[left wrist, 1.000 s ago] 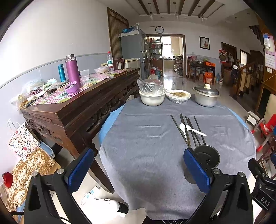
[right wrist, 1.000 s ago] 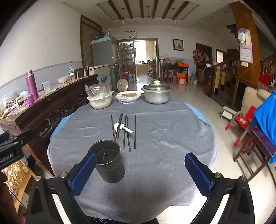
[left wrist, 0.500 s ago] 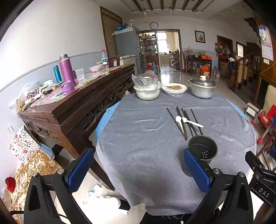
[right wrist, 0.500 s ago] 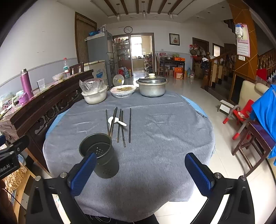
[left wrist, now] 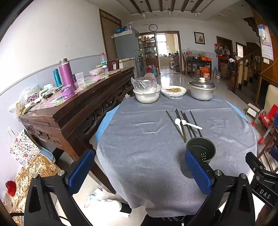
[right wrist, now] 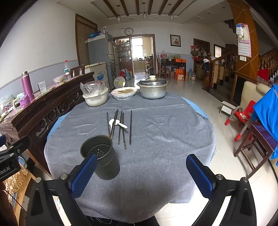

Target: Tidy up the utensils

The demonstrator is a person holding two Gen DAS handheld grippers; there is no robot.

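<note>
Both views were bright and evenly lit by daylight. The doorway (right wrist: 137, 52) at the far end was overexposed. The tiled floor (right wrist: 189, 90) carried broad glare. Shadows on the cloth (left wrist: 142, 147) were soft and faint. Focus was sharp at centre, with slight softening outward. Fisheye distortion bent the walls and ceiling beams (right wrist: 125, 8); black vignetting filled the corners.

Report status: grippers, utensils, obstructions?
Left gripper and right gripper open, empty. Chopsticks and spoon on cloth, holder empty. Nothing blocking.
</note>
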